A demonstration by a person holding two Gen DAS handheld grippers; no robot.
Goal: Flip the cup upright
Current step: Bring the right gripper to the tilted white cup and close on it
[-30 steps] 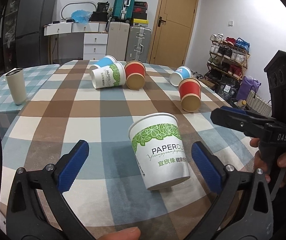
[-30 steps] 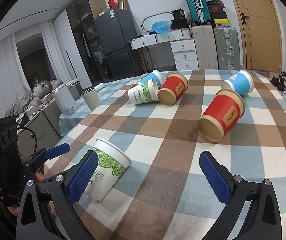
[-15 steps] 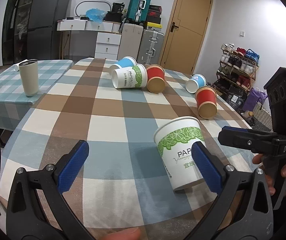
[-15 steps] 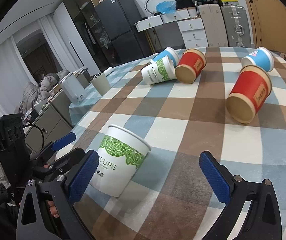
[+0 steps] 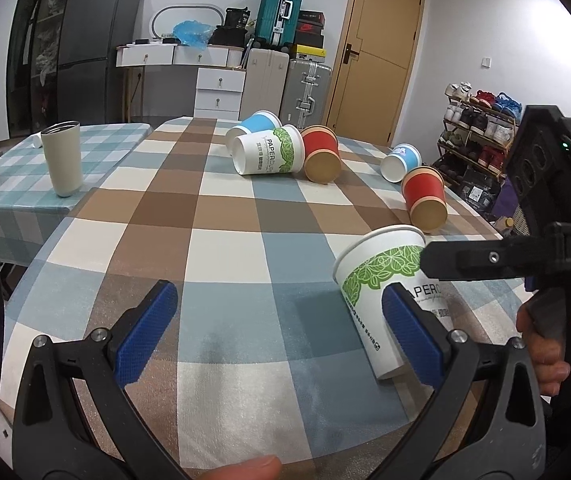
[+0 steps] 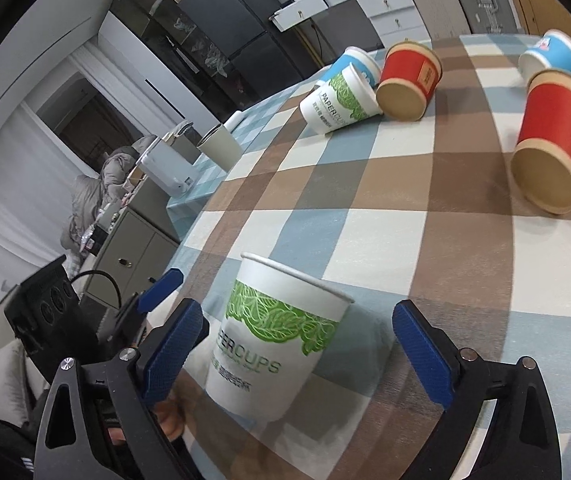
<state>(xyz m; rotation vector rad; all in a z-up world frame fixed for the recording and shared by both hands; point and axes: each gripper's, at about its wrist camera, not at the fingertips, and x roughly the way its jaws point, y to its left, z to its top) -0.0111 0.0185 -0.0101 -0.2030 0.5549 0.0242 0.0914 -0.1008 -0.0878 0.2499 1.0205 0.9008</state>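
Note:
A white paper cup with green leaf print (image 6: pixel 277 336) stands upright on the checked tablecloth, between the blue pads of my right gripper (image 6: pixel 299 344), which is open around it without touching. In the left wrist view the same cup (image 5: pixel 385 280) sits at the right, behind my right pad (image 5: pixel 411 334). My left gripper (image 5: pixel 281 332) is open and empty, with bare cloth between its pads. The right gripper's black body (image 5: pixel 525 256) shows at the right in the left wrist view.
Several cups lie on their sides farther back: a white-green one (image 5: pixel 269 152), a blue one (image 5: pixel 257 124), a red one (image 5: pixel 321 154), another red one (image 5: pixel 425 200) and a small blue one (image 5: pixel 401 162). A steel tumbler (image 5: pixel 61 158) stands on the side table.
My left gripper has drawn back and swung left, so the upright cup now lies at its right pad. My right gripper has moved in and now straddles the cup.

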